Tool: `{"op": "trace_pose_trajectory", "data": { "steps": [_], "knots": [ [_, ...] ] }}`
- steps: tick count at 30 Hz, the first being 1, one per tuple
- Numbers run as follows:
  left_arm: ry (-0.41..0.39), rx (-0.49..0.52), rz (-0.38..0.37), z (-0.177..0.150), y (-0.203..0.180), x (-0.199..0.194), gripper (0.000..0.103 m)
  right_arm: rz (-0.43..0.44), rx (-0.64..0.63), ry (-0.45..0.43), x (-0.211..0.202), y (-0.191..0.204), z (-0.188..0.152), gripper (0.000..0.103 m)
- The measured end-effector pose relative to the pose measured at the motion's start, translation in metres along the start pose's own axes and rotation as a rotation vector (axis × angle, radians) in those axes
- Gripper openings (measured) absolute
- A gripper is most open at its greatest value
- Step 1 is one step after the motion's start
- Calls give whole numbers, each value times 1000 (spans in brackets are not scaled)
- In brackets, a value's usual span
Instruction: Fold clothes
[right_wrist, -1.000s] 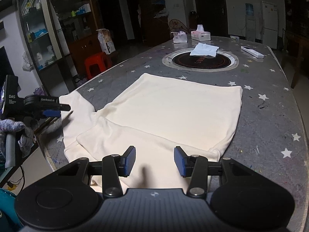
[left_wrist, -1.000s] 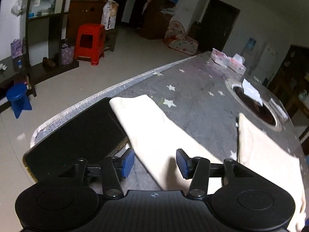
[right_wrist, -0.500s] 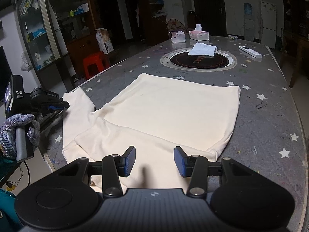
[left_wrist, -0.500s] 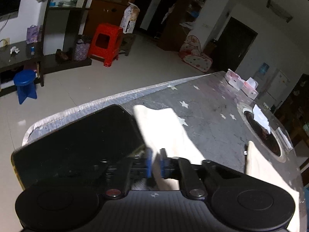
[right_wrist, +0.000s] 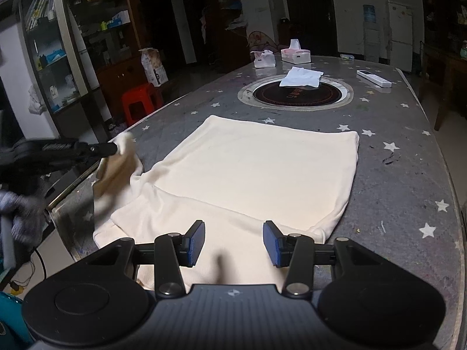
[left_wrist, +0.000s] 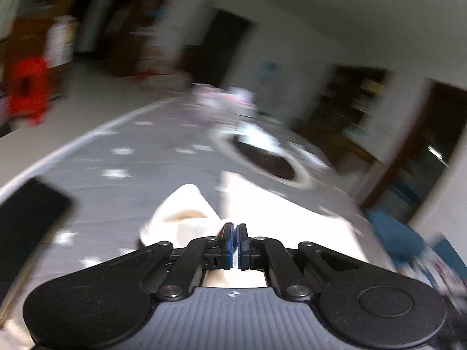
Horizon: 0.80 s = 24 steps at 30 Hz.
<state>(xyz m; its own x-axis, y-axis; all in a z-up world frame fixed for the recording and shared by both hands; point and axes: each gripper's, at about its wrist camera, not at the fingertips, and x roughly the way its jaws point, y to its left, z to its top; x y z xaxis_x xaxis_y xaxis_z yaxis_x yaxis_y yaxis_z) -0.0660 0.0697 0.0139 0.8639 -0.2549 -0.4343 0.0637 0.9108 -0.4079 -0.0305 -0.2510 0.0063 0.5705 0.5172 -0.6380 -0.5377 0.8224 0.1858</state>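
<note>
**Pinching a sleeve off the star-patterned table**

Gripping the cream garment's sleeve [right_wrist: 116, 172] with the left gripper [left_wrist: 234, 243], fingers pressed together on a fold of cloth at the tips. Lifted clear of the table [right_wrist: 408, 175] at its left edge, cloth bunched and drooping below the pinch (much blurred in the left wrist view). Held by a gloved hand [right_wrist: 22, 213] low at the left.

Lying flat across the near half of the table: the cream garment [right_wrist: 248, 172], body spread out, far edge just short of the round inset burner [right_wrist: 297, 94]. Hovering over the near hem with the right gripper [right_wrist: 233, 243], fingers parted about halfway, nothing between them, no contact with the cloth discernible.

Beyond: white cloth [right_wrist: 302, 77] on the burner, two tissue boxes [right_wrist: 280, 55], a remote [right_wrist: 373, 78].
</note>
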Motion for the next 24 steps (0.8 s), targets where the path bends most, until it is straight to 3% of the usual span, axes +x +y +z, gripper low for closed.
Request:
{"op": "trace_pose_trajectory", "data": {
  "steps": [3, 9, 18, 24],
  "knots": [
    [80, 136, -144, -11, -24, 1, 3, 7, 10, -1, 0, -1, 0, 44],
    [161, 282, -227, -33, -44, -3, 12, 31, 17, 0, 3, 1, 5, 44],
    [119, 239, -90, -33, -10, -27, 42, 142, -143, 38, 28, 47, 25, 43],
    [98, 192, 2, -36, 18, -45, 48, 221, -287, 70, 54, 94, 35, 42]
  ]
}}
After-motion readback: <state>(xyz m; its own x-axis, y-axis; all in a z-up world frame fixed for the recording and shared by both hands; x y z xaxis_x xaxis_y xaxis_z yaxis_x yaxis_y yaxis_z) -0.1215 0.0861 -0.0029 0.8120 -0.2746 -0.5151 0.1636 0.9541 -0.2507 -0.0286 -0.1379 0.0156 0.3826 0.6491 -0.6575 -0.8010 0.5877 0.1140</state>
